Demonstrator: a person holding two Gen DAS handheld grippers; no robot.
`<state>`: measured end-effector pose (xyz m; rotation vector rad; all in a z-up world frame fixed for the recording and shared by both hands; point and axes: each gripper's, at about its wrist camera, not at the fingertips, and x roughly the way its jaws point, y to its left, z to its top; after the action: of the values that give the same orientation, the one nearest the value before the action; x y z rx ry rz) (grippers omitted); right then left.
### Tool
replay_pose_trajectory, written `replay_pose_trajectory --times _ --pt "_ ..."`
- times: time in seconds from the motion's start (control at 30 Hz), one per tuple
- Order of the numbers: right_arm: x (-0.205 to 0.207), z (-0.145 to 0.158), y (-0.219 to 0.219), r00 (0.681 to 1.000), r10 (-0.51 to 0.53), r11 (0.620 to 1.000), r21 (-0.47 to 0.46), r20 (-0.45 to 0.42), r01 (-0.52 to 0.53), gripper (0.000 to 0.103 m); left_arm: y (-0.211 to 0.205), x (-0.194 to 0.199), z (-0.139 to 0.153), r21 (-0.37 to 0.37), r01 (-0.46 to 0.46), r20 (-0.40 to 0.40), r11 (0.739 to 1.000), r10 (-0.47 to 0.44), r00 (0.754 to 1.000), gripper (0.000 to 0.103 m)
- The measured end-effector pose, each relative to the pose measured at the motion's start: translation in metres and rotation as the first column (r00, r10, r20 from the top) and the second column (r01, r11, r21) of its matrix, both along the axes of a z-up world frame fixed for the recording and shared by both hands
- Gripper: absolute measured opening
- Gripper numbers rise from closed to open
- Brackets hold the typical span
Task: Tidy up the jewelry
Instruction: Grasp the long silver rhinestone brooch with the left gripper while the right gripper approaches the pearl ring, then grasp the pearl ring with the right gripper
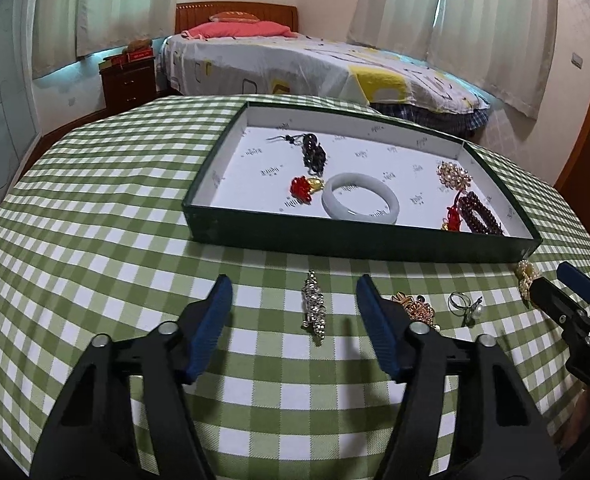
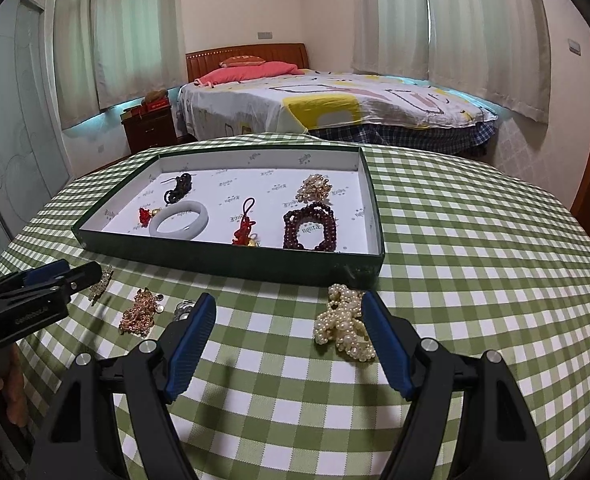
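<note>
Evidently the silver rhinestone piece [image 1: 313, 307] is next: it lies on the checked tablecloth [image 1: 95, 240] just short of the green tray [image 1: 335, 246], framed by the left gripper [image 1: 294, 300], jaws spread and not touching it. Alongside, the right gripper [image 2: 289, 320] stands spread too, one finger beside the pearl cluster [image 2: 341, 326]. Each must settle lower, then pinch and carry over the tray's wall.

A woven green-and-white checked cloth [image 1: 95, 220] covers the desk, matt and finely ribbed. The tray [image 1: 359, 242] looks like dark green card, lined with printed white paper. A smooth, glossy pale bangle [image 1: 360, 203] lies inside; a glittering metal brooch [image 1: 313, 307] and lustrous pearl cluster [image 2: 345, 328] lie outside. Ribbed blue fingers [image 1: 211, 326] look matt.
</note>
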<state>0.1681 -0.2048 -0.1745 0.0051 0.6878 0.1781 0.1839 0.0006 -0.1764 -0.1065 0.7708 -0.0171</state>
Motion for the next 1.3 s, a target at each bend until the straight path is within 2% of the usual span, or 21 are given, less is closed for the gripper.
replay_pose_trajectory --times 0.13,0.27,0.3,0.43,0.93,1.13,1.3 --pt "0.000 -0.001 0.000 1.000 0.001 1.000 0.000 -0.003 -0.001 0.073 -0.002 0.009 -0.005 -0.005 0.018 -0.043 1.000 -0.018 0.999 0.048" --pt "0.000 -0.001 0.002 1.000 0.004 1.000 0.001 -0.008 -0.004 0.073 -0.001 0.014 -0.010 -0.019 0.030 -0.075 0.999 -0.032 0.997 0.031" --pt "0.000 -0.002 0.003 1.000 0.006 1.000 0.001 -0.008 -0.006 0.073 -0.001 0.014 -0.010 -0.025 0.035 -0.075 0.999 -0.037 0.996 0.025" --pt "0.000 -0.002 0.008 1.000 0.020 1.000 0.000 -0.012 -0.020 0.073 0.002 0.013 -0.011 -0.037 0.042 -0.074 0.998 -0.044 0.996 0.012" --pt "0.005 -0.004 0.038 0.991 0.129 0.992 -0.005 -0.041 -0.129 0.073 0.031 -0.010 -0.004 -0.035 -0.032 -0.044 0.999 0.031 0.999 0.011" --pt "0.013 -0.009 0.050 0.982 0.167 0.986 -0.013 -0.084 -0.168 0.059 0.043 -0.015 -0.002 -0.038 -0.066 -0.041 0.997 0.064 0.997 0.011" --pt "0.017 -0.017 0.053 0.976 0.177 0.984 -0.015 -0.128 -0.180 0.050 0.039 -0.015 -0.002 -0.033 -0.055 -0.039 0.998 0.054 0.998 0.011"
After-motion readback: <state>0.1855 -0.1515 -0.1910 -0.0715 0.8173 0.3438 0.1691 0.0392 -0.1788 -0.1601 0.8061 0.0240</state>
